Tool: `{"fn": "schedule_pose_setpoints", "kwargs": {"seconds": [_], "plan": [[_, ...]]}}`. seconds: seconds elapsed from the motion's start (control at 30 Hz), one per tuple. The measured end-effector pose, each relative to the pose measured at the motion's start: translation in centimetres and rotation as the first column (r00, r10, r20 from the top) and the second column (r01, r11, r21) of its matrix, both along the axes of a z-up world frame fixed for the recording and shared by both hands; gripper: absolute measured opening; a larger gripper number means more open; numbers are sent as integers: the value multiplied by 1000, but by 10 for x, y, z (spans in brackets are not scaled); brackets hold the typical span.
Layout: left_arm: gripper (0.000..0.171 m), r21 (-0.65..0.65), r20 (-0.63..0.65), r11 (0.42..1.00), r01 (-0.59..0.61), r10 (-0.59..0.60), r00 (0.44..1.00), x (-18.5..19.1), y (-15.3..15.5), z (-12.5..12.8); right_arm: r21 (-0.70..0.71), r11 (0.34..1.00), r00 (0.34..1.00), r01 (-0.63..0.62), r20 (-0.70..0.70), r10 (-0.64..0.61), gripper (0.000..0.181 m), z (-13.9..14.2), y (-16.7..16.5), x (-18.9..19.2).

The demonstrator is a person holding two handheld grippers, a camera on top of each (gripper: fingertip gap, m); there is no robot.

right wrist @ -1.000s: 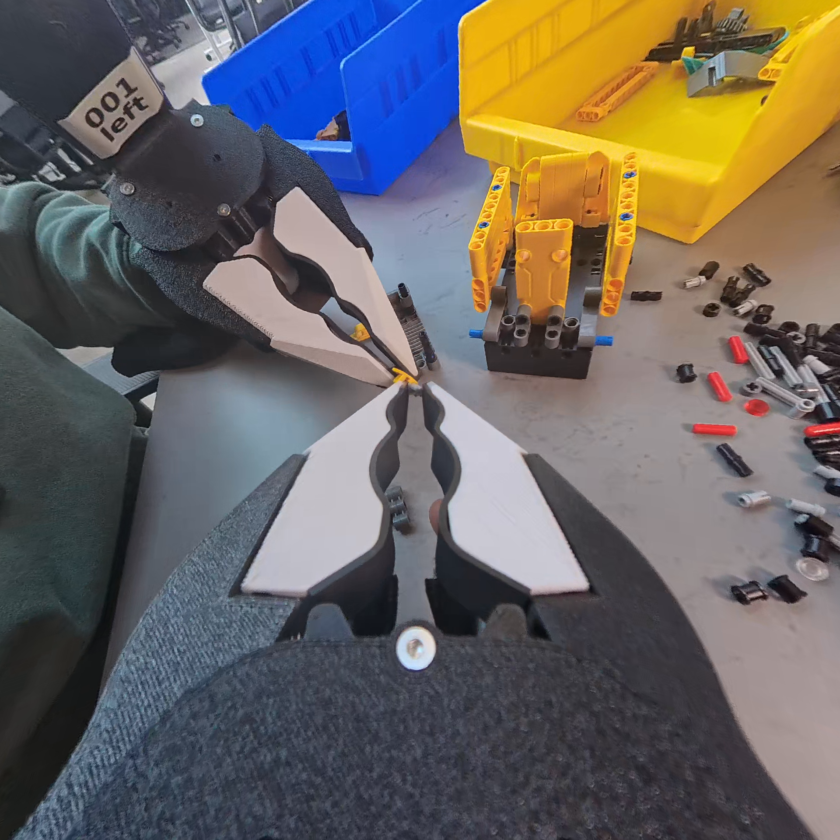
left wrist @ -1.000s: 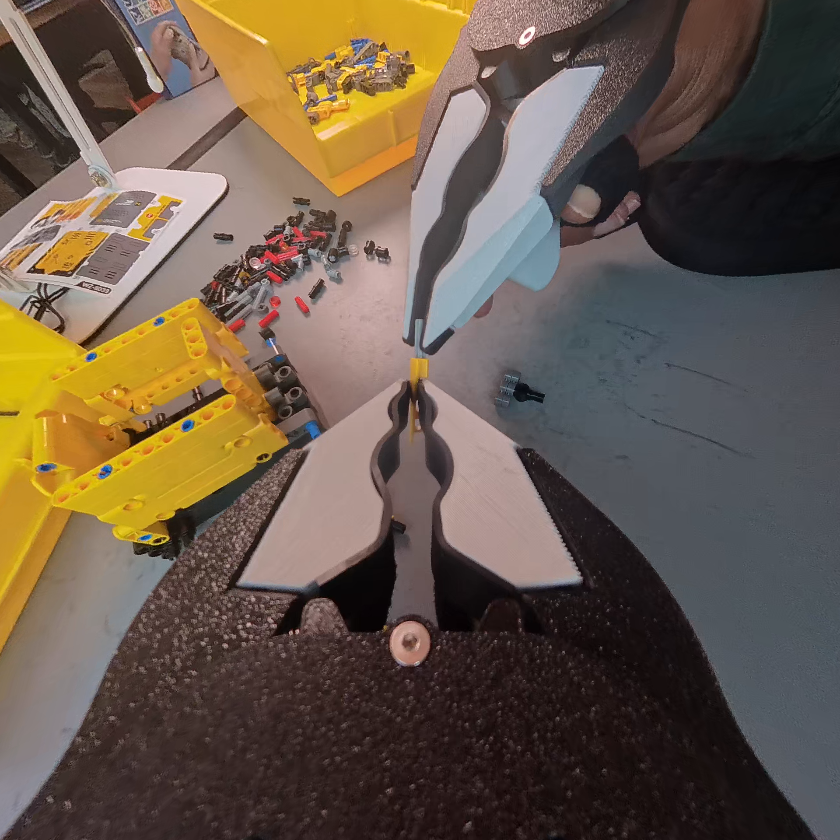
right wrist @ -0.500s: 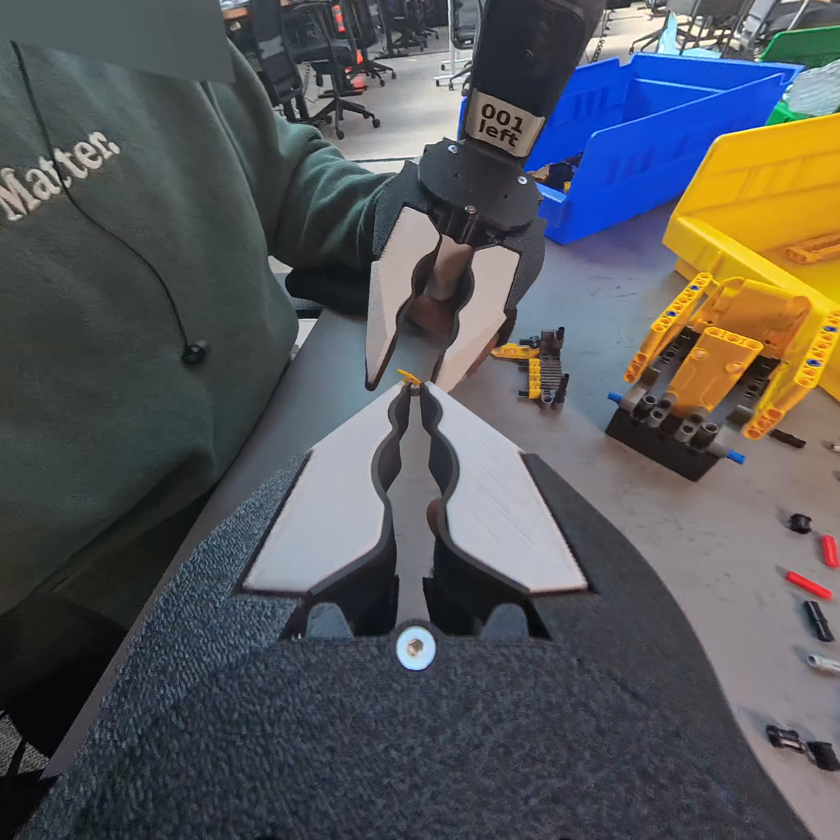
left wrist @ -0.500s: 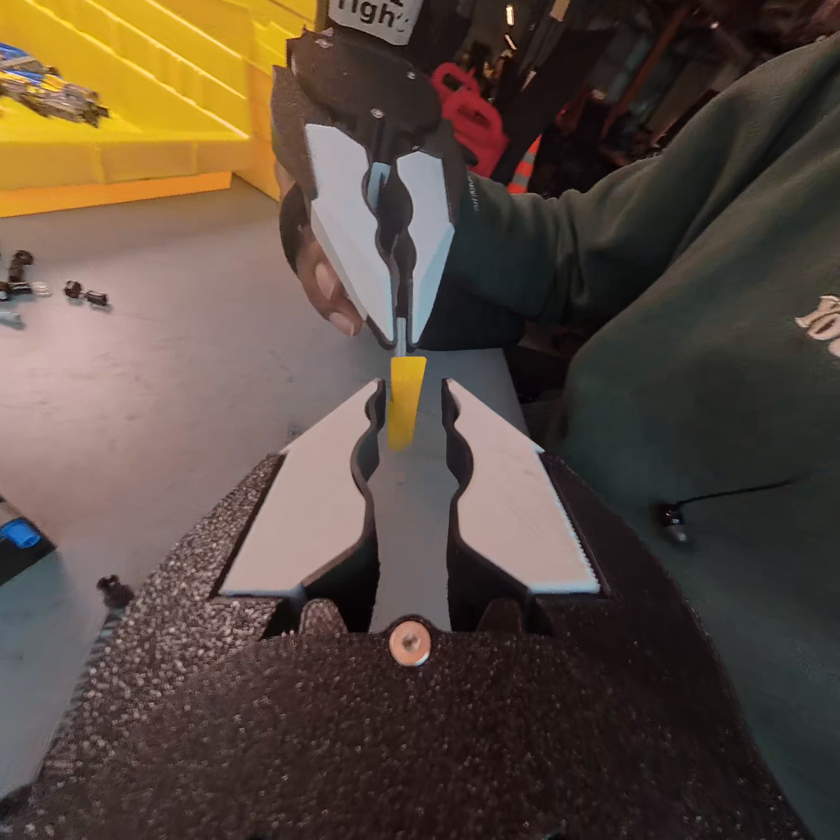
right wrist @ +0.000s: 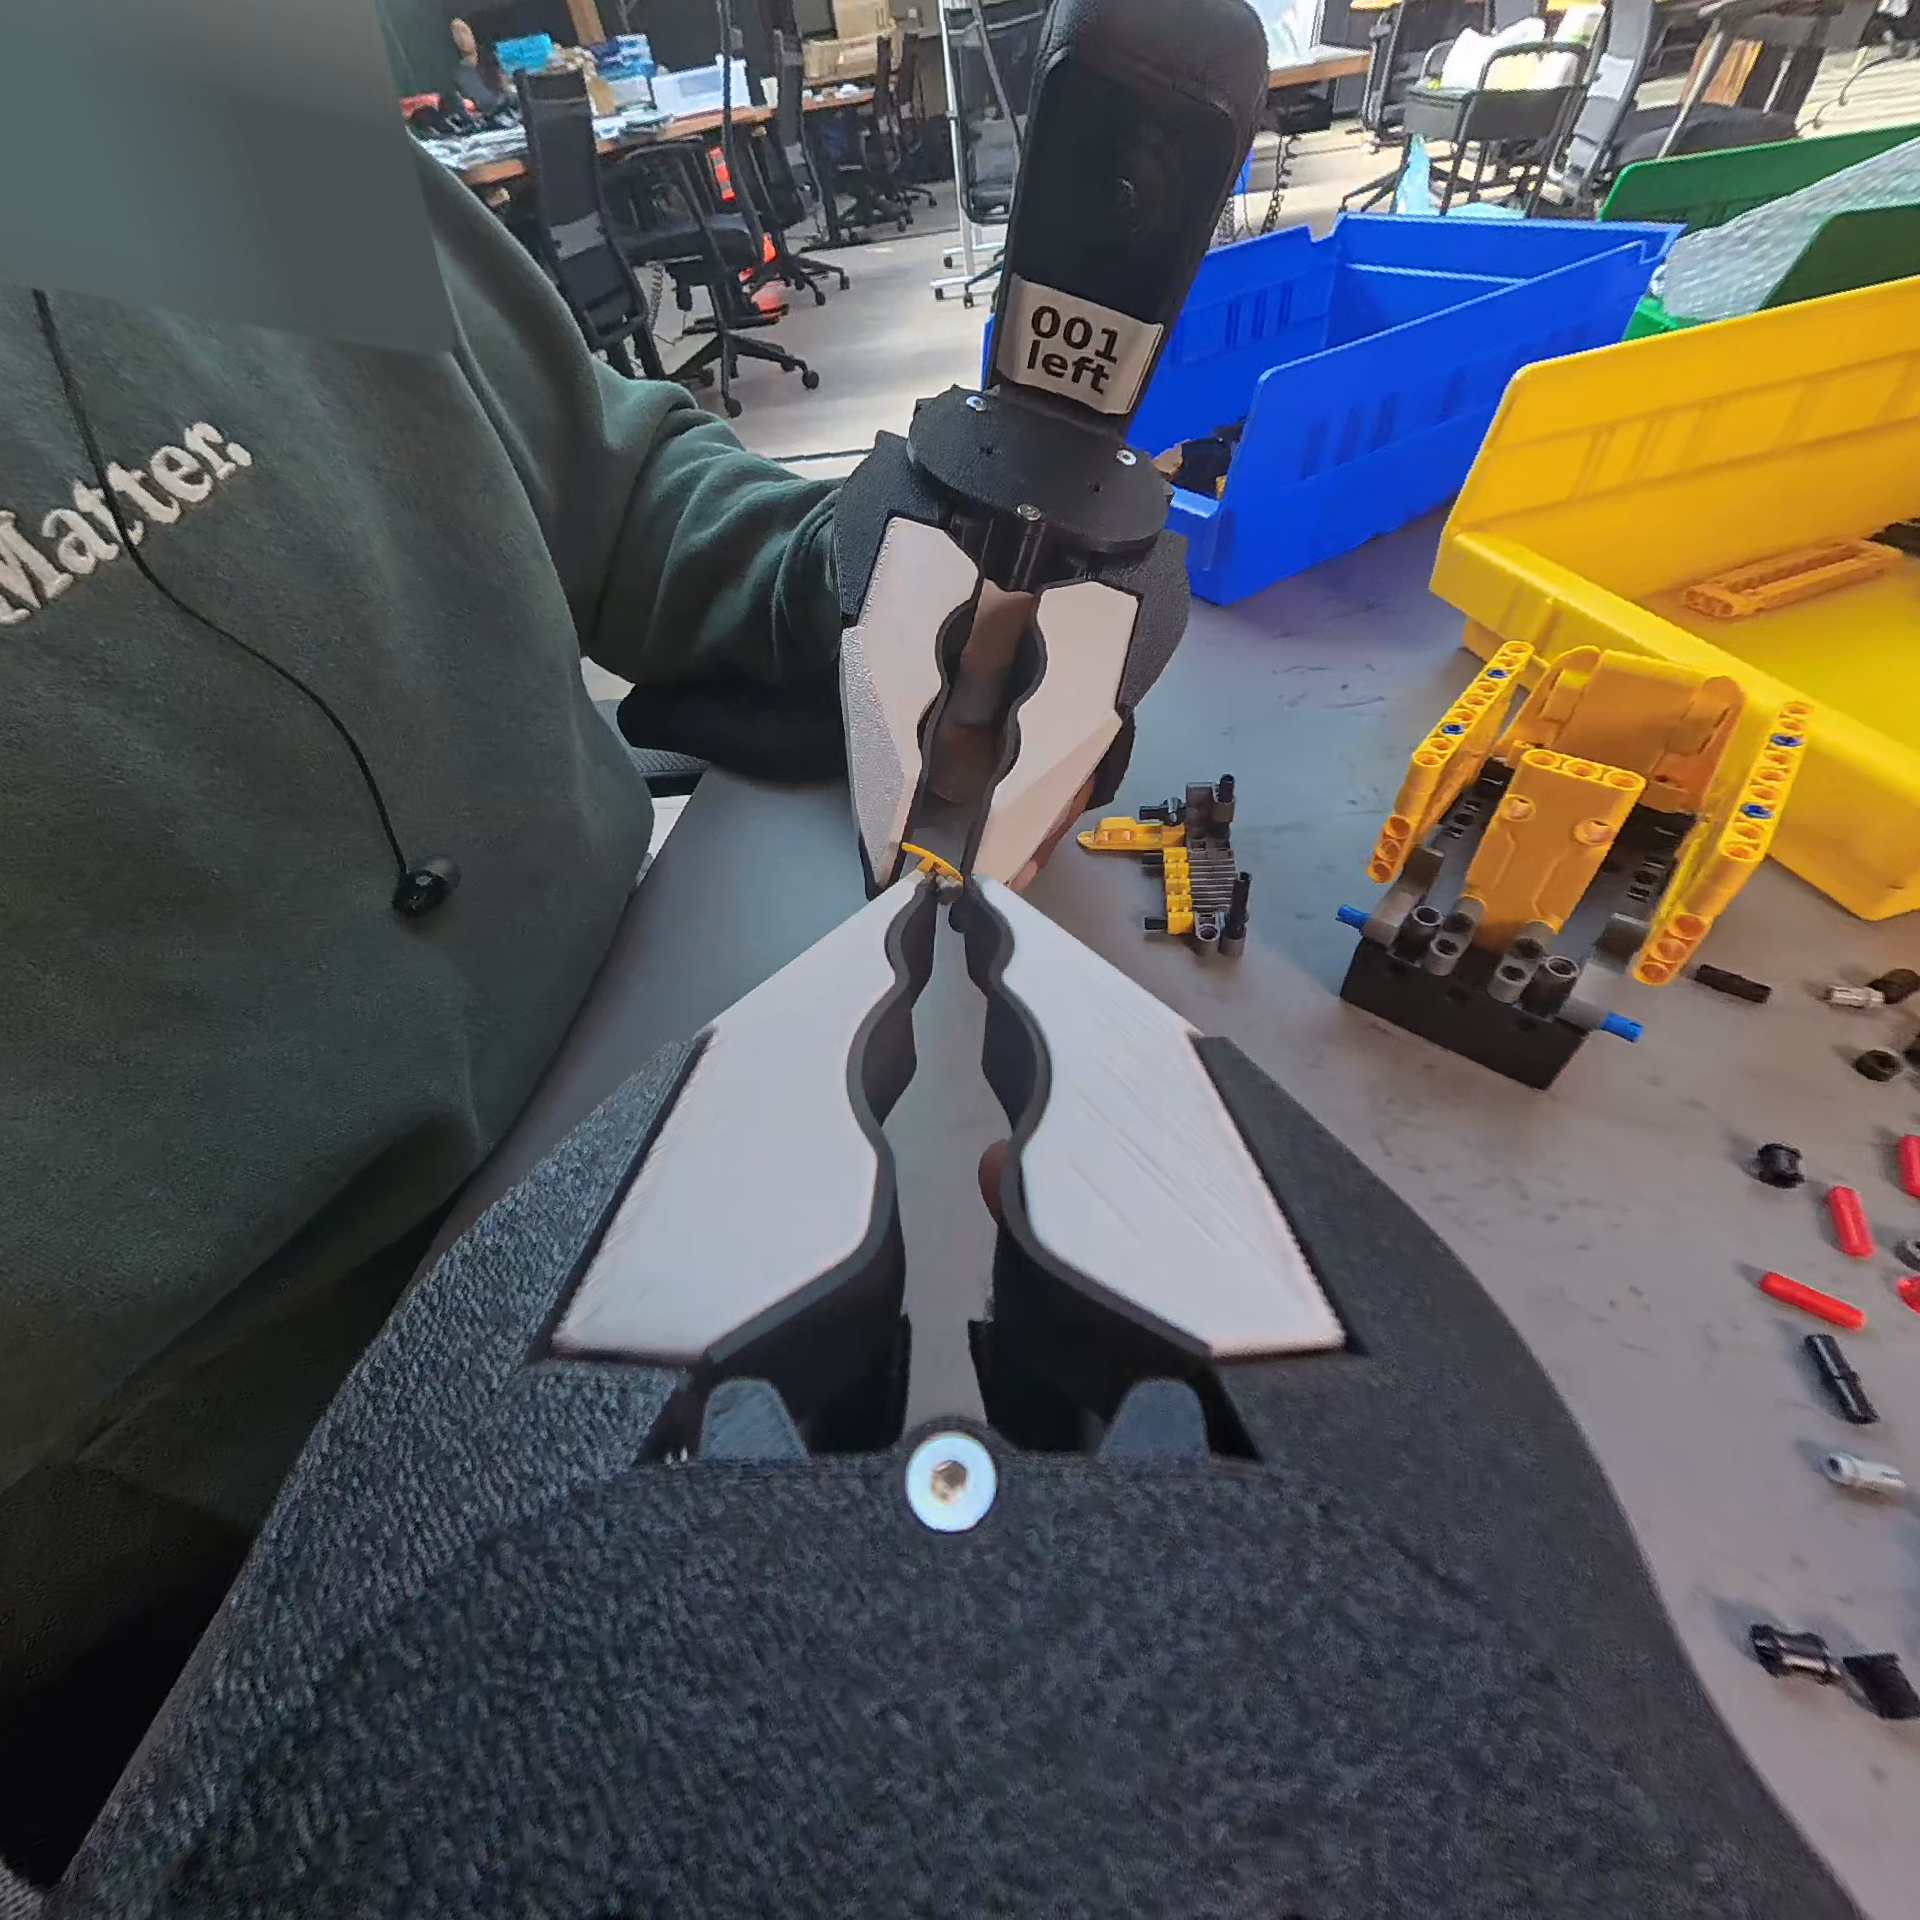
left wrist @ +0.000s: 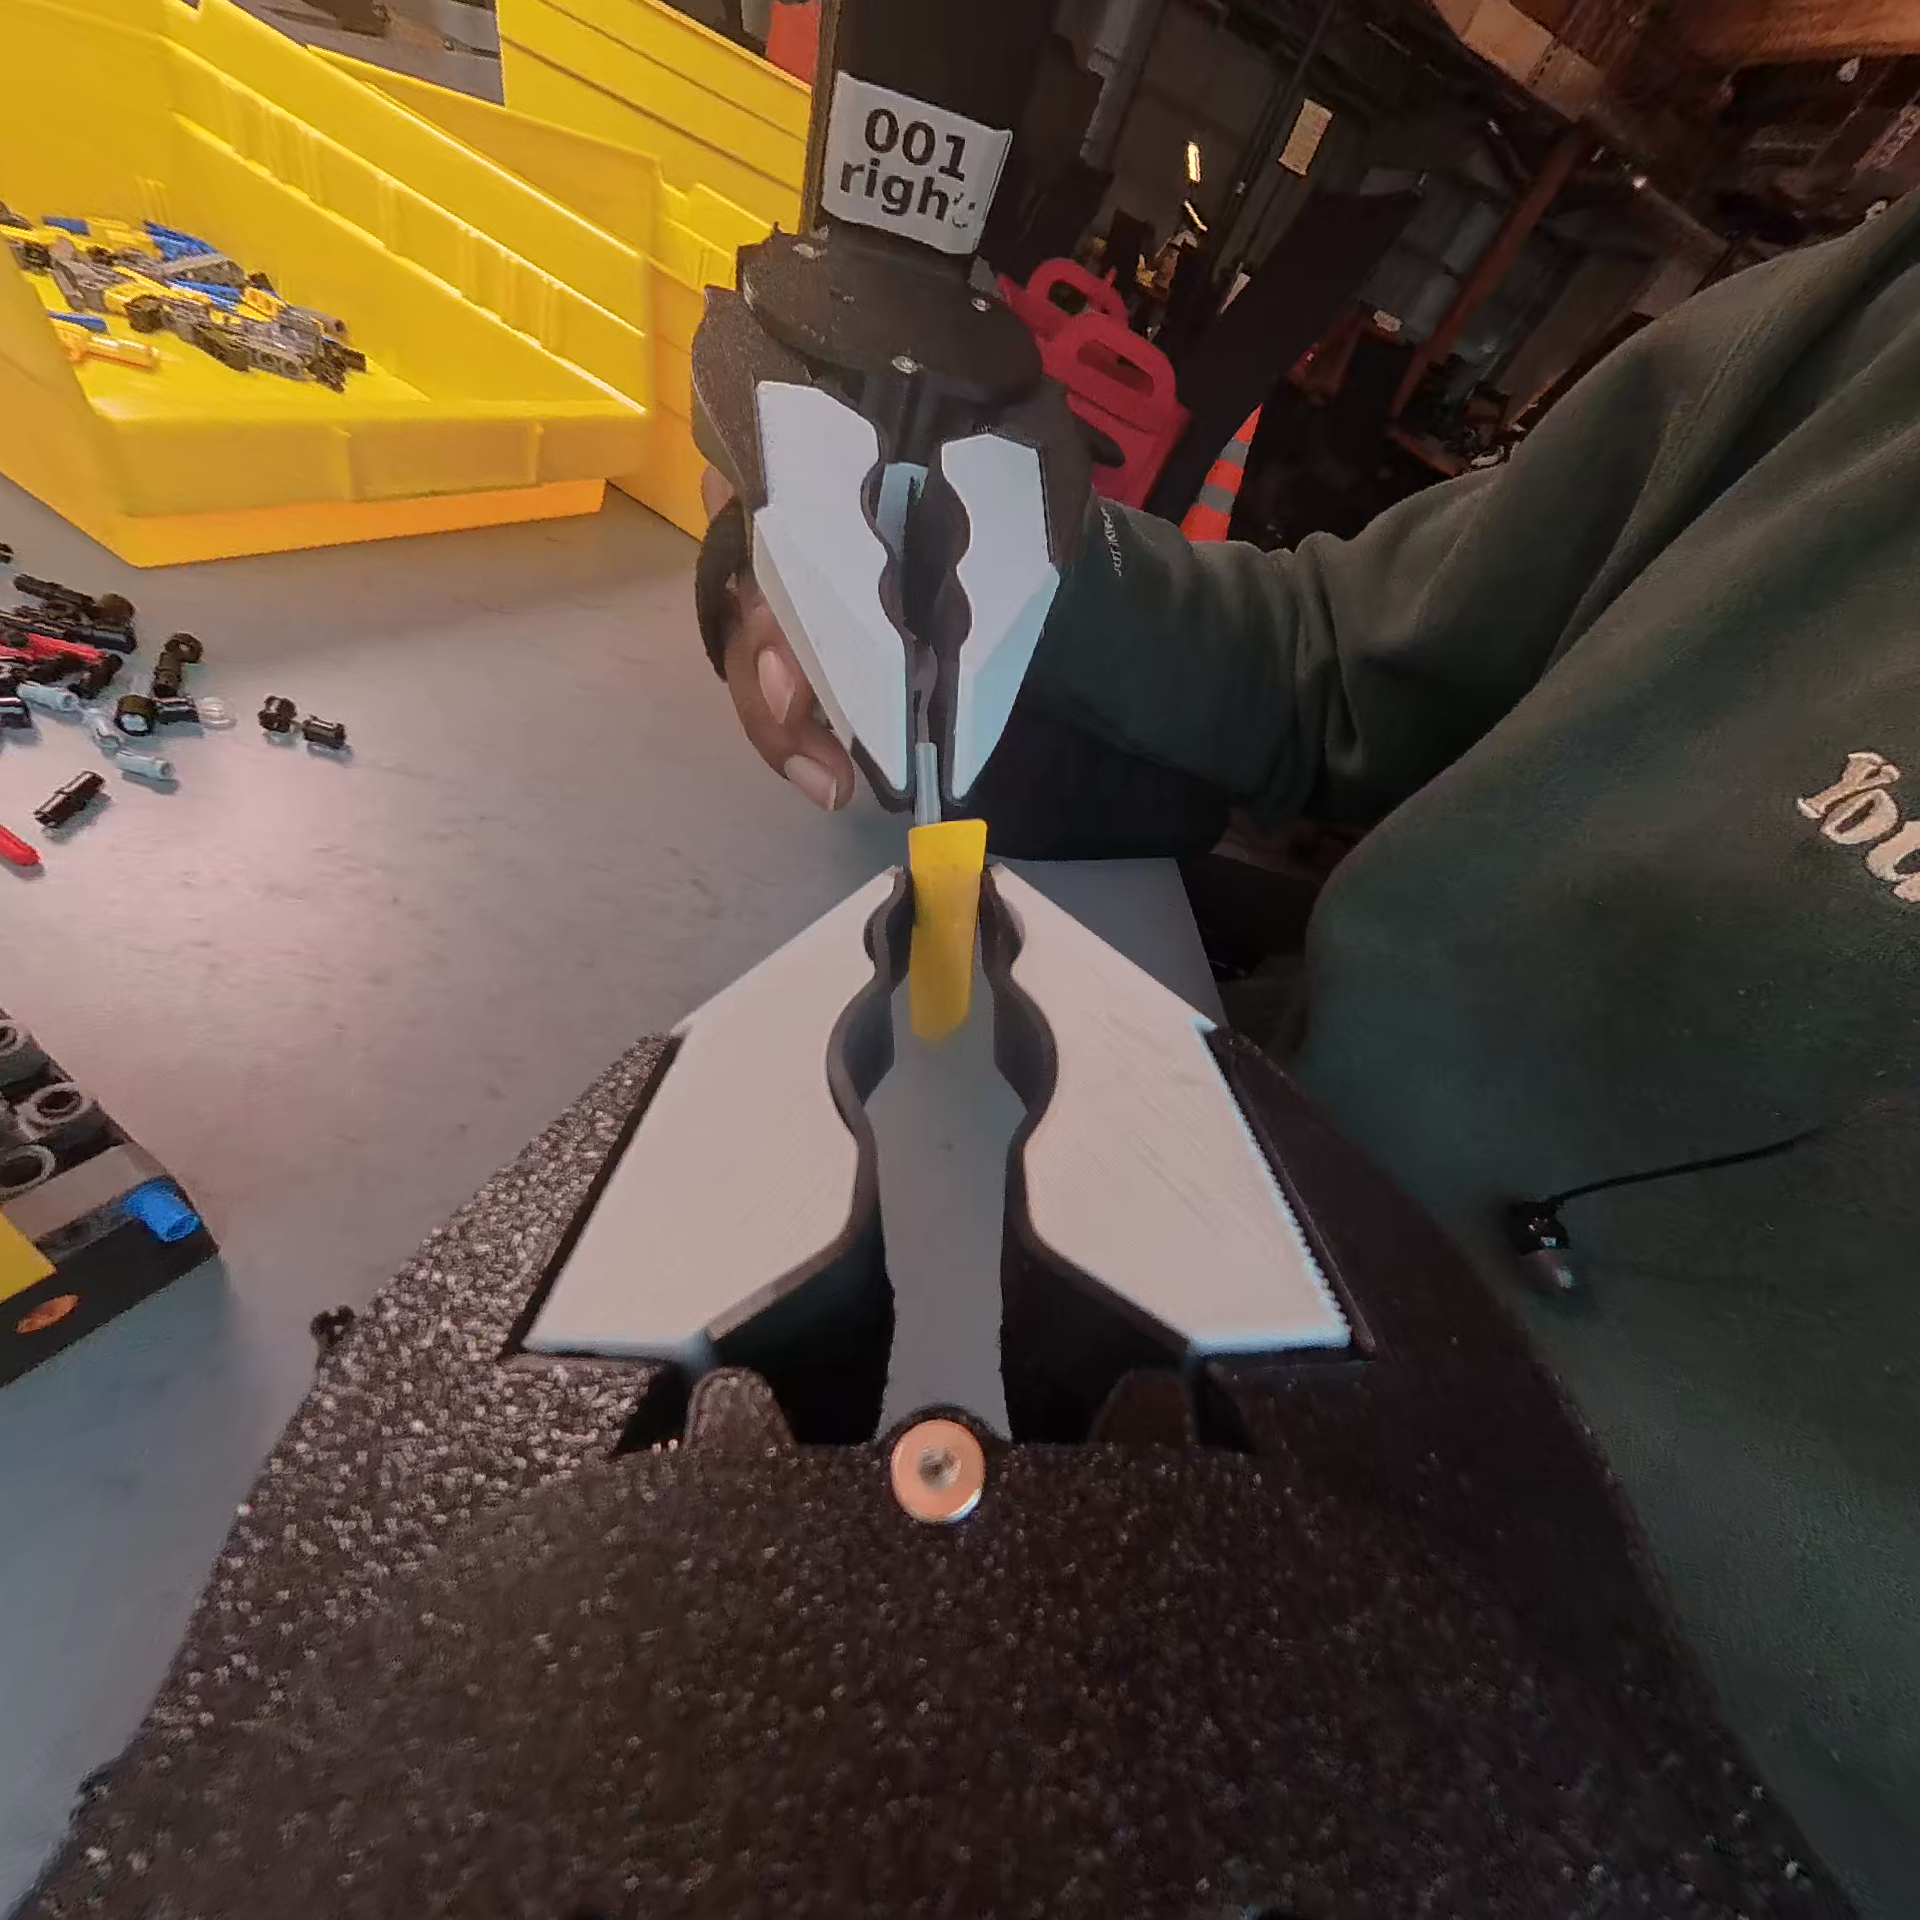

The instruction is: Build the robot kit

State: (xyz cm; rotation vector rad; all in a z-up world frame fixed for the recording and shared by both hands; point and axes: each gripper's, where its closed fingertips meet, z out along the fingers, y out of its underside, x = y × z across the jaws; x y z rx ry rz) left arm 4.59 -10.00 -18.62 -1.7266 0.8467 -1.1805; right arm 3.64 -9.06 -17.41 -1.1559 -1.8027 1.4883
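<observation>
Since a second ago both my tongs have lifted off the table (left wrist: 416, 935) and turned toward my chest. Left tongs (left wrist: 940, 894) clench the yellow piece (left wrist: 943, 935) above it; right tongs (right wrist: 948, 902) pinch a grey pin (left wrist: 927, 781) touching its top, not yet seated.

Grey table (right wrist: 1382, 1164), office chairs (right wrist: 727, 260) + desks behind, daylit.

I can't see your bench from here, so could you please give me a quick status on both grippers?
Left gripper shut on yellow piece. Right gripper shut on thin grey pin, tip at the yellow piece. Both held above table, nothing between.
</observation>
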Motion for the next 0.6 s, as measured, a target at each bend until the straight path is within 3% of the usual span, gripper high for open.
{"fn": "schedule_pose_setpoints", "kwargs": {"seconds": [0.2,0.43,0.6], "plan": [[12,12,8,998,-68,68,998,-7,11,2,21,997,998,68,15,-68,7,-3,14,0],[11,-39,-73,975,-220,216,974,-25,35,-15,326,943,919,63,349,-182,16,-83,34,15],[11,-61,-123,963,-264,255,959,-30,40,-24,410,912,892,-23,420,-167,16,-97,30,9]]}}
